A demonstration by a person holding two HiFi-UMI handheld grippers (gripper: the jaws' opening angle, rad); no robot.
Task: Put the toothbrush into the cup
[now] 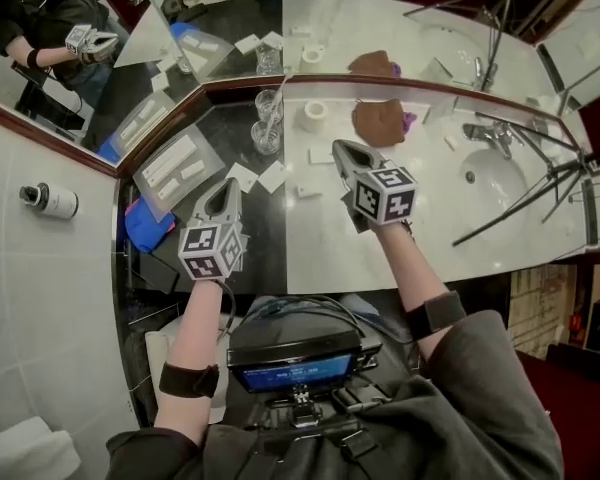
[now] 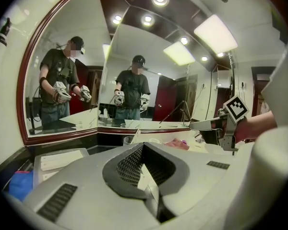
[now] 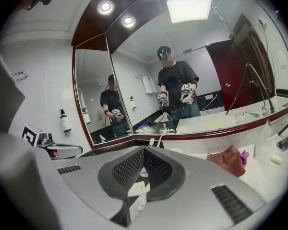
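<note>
- Bathroom desk (image 1: 310, 233), part dark and part white stone, set against a corner mirror (image 1: 220, 28); sink (image 1: 492, 180) and faucet (image 1: 488, 135) at the right end.
- Left gripper (image 1: 227, 186) is held above the dark part with its jaws pressed together and nothing between them.
- Right gripper (image 1: 340, 148) is over the white part, jaws also fully together and empty, a little further toward the mirror than the left one.
- Clear cup (image 1: 267, 128) stands in the corner by the mirror frame, ahead of both grippers and touched by neither.
- Toothbrush (image 3: 161, 136) looks to be standing in the cup, head up and leaning toward the mirror; thin and small in the frames, so not fully sure.
- White roll (image 1: 315, 115) just right of the cup, brown cloth (image 1: 380, 121) further right.
- Two small white packets (image 1: 258, 176) lie on the dark part near the left gripper; clear bag (image 1: 175, 168) and blue cloth (image 1: 145, 225) at the left edge.
</note>
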